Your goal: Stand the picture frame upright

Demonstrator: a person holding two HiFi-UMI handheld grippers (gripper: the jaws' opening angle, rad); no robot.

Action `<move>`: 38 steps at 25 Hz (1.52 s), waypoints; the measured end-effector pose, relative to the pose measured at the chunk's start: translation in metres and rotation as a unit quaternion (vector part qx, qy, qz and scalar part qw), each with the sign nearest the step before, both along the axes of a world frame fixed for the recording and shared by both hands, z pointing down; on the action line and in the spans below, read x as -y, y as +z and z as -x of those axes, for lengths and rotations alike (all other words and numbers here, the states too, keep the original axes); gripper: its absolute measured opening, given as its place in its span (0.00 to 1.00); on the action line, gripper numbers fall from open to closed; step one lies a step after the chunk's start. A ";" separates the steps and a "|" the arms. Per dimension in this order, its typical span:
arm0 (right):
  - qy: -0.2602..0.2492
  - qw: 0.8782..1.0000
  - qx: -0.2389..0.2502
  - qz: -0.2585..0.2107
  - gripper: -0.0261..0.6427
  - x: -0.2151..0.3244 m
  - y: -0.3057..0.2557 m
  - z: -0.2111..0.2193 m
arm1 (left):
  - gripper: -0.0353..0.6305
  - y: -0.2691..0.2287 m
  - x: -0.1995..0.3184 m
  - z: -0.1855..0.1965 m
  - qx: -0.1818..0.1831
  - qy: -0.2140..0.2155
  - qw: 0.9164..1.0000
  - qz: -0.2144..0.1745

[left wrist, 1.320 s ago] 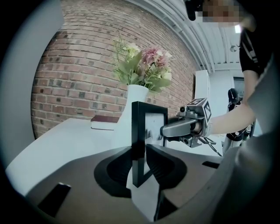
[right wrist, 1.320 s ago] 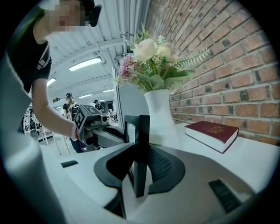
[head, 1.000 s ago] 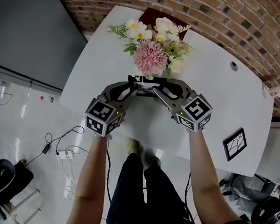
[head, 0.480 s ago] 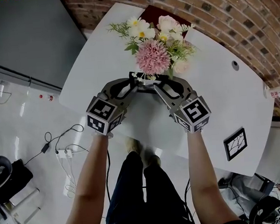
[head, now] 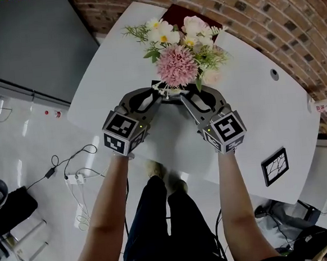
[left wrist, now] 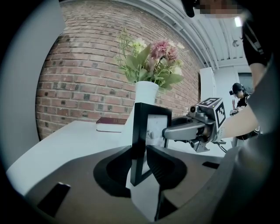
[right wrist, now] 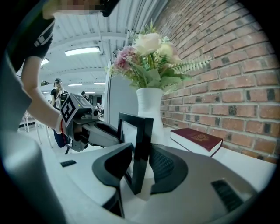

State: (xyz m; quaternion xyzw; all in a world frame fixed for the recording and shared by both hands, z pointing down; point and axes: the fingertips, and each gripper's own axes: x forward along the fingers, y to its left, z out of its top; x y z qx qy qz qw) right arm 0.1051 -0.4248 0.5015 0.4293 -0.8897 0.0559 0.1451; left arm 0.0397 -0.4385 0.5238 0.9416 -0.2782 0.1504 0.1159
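A black picture frame (head: 168,94) stands upright on the white table (head: 252,109), right in front of a white vase (left wrist: 146,92) of flowers (head: 176,64). The blooms hide part of it from above. My left gripper (head: 156,97) is shut on the frame's left edge (left wrist: 139,131), its pads on either side. My right gripper (head: 184,97) has the frame's right edge (right wrist: 142,140) between its jaws. Those jaws have just been opening and a thin gap shows beside the edge. The left gripper (left wrist: 141,151) and the right gripper (right wrist: 141,158) face each other across the frame.
A dark red book (head: 180,16) lies behind the vase near the brick wall. A second small black frame (head: 274,168) lies flat by the table's near right edge. A small bottle (head: 322,107) sits at the far right. Cables lie on the floor at left.
Both hands stay at almost the same place on the frame. No clear difference shows in the head view.
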 end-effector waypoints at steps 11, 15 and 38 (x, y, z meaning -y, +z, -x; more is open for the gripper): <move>0.017 1.000 0.010 -0.002 0.24 0.004 0.000 -0.006 | 0.24 0.002 0.004 -0.003 -0.016 -0.009 1.000 0.009; 0.030 0.999 0.028 0.002 0.25 0.005 0.000 -0.007 | 0.24 0.001 0.001 -0.003 -0.017 -0.008 1.000 0.005; 0.082 0.992 0.074 0.064 0.38 -0.017 0.018 -0.024 | 0.30 -0.001 -0.006 0.024 -0.025 -0.037 0.999 -0.006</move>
